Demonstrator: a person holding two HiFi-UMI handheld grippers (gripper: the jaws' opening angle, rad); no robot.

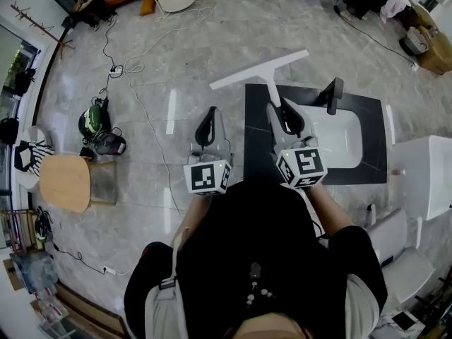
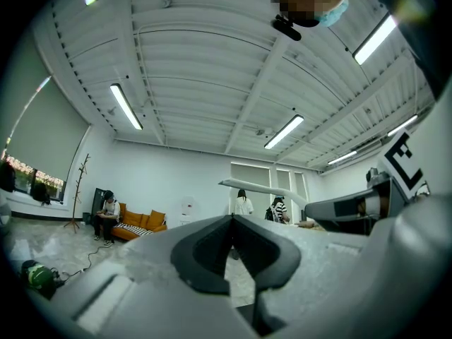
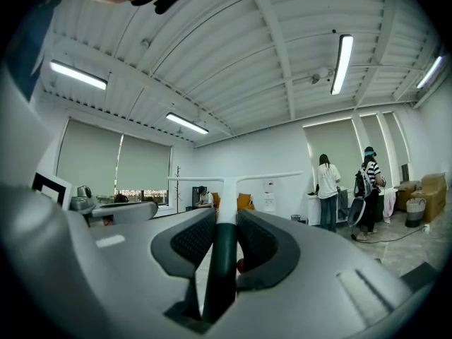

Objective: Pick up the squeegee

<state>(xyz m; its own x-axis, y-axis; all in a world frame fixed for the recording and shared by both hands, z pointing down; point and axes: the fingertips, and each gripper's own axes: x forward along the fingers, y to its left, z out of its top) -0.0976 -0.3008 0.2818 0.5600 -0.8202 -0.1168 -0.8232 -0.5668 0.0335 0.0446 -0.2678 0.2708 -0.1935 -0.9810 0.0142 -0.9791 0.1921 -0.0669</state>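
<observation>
- Right gripper [image 3: 224, 221]: jaws clamped on the dark handle of the squeegee [image 3: 223, 260].
- Squeegee: held level in the air above the left edge of the dark desk [image 1: 374, 119], white blade crosswise ahead.
- Handling, as judged: light, stiff, smooth; the long blade may twist it, so a mid-handle grip suits.
- Left gripper [image 2: 232, 221]: jaws together, empty.
</observation>
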